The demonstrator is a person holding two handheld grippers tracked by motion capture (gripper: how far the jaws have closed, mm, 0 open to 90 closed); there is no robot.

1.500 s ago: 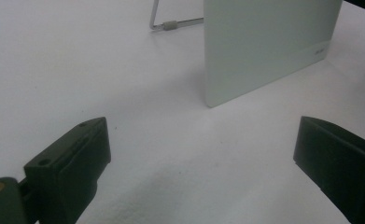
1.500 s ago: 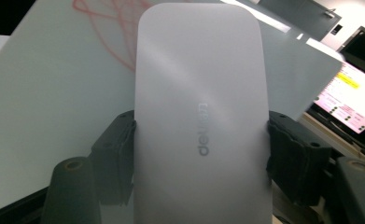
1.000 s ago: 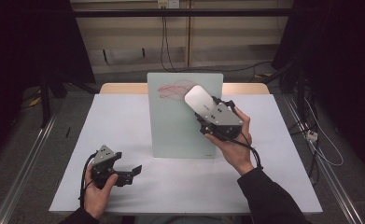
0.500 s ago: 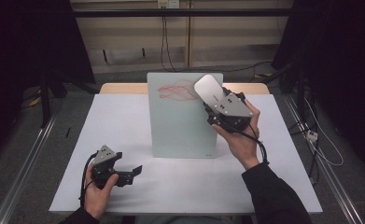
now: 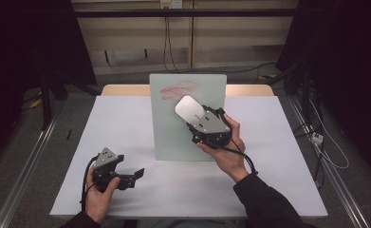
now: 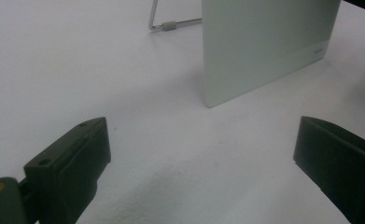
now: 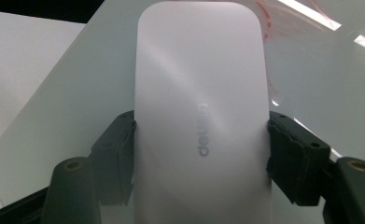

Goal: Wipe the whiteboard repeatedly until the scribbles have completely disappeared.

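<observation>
Against glossy board, smooth rounded eraser (clamped)

A white-topped table carries a pale green board standing upright on its wire stand near the middle.

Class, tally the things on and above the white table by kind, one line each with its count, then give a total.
Upright whiteboard with red scribble: 1
White eraser, clamped in the right gripper: 1
Handheld grippers, counting the left gripper: 2
Total: 4
</observation>
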